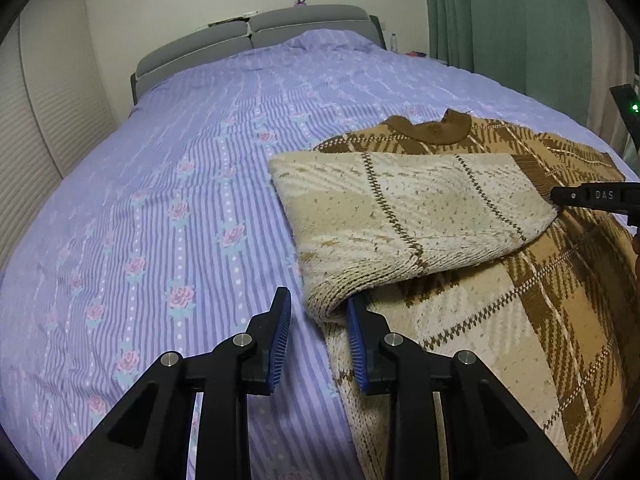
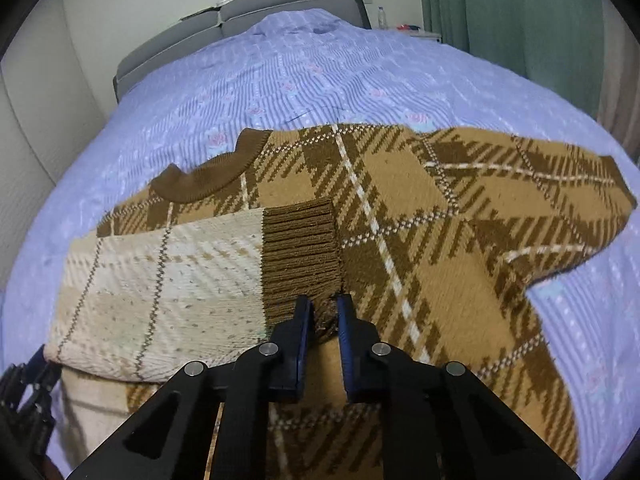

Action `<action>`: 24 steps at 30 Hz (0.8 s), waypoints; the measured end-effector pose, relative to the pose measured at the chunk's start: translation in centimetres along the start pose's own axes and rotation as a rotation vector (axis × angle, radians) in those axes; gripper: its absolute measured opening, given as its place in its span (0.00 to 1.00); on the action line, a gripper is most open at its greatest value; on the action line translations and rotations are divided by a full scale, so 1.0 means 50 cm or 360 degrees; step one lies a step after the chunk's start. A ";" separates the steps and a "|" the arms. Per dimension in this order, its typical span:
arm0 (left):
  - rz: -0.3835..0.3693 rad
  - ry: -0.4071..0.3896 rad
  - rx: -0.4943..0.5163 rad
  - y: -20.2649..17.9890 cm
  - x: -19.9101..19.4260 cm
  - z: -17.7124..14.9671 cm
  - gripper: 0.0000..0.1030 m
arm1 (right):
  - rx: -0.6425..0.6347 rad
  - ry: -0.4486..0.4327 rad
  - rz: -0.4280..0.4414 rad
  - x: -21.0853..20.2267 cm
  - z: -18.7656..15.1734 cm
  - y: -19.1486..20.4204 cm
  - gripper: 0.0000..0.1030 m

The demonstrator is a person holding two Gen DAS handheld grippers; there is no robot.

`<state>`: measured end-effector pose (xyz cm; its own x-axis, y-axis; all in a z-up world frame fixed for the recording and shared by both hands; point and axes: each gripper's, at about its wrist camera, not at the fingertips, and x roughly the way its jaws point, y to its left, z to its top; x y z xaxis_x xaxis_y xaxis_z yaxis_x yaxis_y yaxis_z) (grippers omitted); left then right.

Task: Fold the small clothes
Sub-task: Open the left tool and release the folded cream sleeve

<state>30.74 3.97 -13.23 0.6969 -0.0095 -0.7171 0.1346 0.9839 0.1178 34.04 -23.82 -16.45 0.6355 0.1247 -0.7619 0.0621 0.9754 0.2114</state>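
A brown and tan plaid knit sweater [image 2: 404, 216] lies flat on the bed, collar [image 2: 208, 180] toward the headboard. Its left sleeve [image 2: 168, 284] is folded across the body, pale inner side up, ending in a dark ribbed cuff [image 2: 300, 256]. My right gripper [image 2: 323, 320] is shut on the cuff's near edge. My left gripper [image 1: 318, 328] is open at the sleeve's fold [image 1: 332, 296]; its right finger touches the fold and nothing is between the fingers. The sweater [image 1: 520, 312] and the right gripper [image 1: 592, 196] also show in the left wrist view.
The bed has a lilac striped floral cover [image 1: 180, 200] and a grey headboard [image 1: 256, 36]. Green curtains [image 1: 500, 12] hang at the right. A small bottle [image 2: 382, 16] stands on a bedside table. A white wardrobe [image 1: 48, 128] is on the left.
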 end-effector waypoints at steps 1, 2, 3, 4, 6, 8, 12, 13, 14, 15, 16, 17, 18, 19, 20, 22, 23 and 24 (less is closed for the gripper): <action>0.0004 0.0008 -0.0002 0.000 -0.003 0.000 0.28 | -0.0003 -0.0001 0.0004 0.000 0.000 0.000 0.14; -0.0001 0.0017 -0.0003 -0.001 -0.010 0.000 0.28 | -0.0016 0.0002 0.0002 -0.002 -0.001 0.001 0.14; -0.0024 0.0005 -0.0005 -0.004 -0.029 0.001 0.28 | -0.0030 -0.0015 0.0012 -0.008 -0.001 0.002 0.14; -0.0035 -0.0007 -0.0008 -0.006 -0.043 0.004 0.29 | -0.0043 -0.0043 0.0023 -0.020 -0.003 0.001 0.21; -0.0051 -0.0032 -0.0022 -0.016 -0.077 0.021 0.47 | -0.0043 -0.0058 0.0026 -0.043 -0.005 -0.006 0.43; -0.0075 -0.0109 -0.0055 -0.035 -0.117 0.049 0.64 | -0.0025 -0.0134 0.0055 -0.082 -0.007 -0.022 0.45; -0.0121 -0.0239 -0.0086 -0.101 -0.161 0.118 0.84 | -0.0007 -0.0254 0.0096 -0.156 0.002 -0.081 0.58; -0.0160 -0.0283 -0.0083 -0.127 -0.165 0.137 0.87 | 0.0001 -0.0282 0.0088 -0.169 0.005 -0.097 0.60; -0.0182 -0.0299 -0.0075 -0.149 -0.164 0.152 0.91 | 0.0003 -0.0313 0.0079 -0.183 0.011 -0.119 0.61; -0.0196 -0.0307 -0.0058 -0.181 -0.157 0.172 0.91 | 0.0006 -0.0330 0.0070 -0.191 0.015 -0.133 0.61; -0.0209 -0.0316 -0.0046 -0.210 -0.150 0.189 0.91 | 0.0016 -0.0349 0.0051 -0.200 0.023 -0.158 0.61; -0.0221 -0.0320 -0.0029 -0.246 -0.139 0.207 0.91 | 0.0023 -0.0358 0.0030 -0.204 0.033 -0.183 0.61; -0.0236 -0.0318 -0.0016 -0.264 -0.132 0.217 0.91 | 0.0032 -0.0360 0.0016 -0.205 0.038 -0.201 0.61; -0.0265 -0.0307 0.0006 -0.300 -0.121 0.230 0.91 | 0.0050 -0.0364 -0.0013 -0.206 0.044 -0.227 0.61; -0.0285 -0.0303 0.0045 -0.338 -0.111 0.242 0.91 | 0.0060 -0.0371 -0.0031 -0.206 0.047 -0.247 0.61; -0.0307 -0.0306 0.0113 -0.399 -0.098 0.258 0.91 | 0.0113 -0.0382 -0.0064 -0.204 0.055 -0.301 0.61; -0.0303 -0.0300 0.0139 -0.434 -0.088 0.269 0.91 | 0.0147 -0.0382 -0.0075 -0.202 0.057 -0.326 0.61; -0.0305 -0.0294 0.0150 -0.454 -0.082 0.276 0.91 | 0.0189 -0.0388 -0.0070 -0.200 0.059 -0.355 0.61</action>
<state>34.56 -20.80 -3.48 0.7679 -0.2348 -0.5960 0.3354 0.9401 0.0618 28.85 -42.93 -10.82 0.7959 0.0210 -0.6051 0.1745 0.9490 0.2624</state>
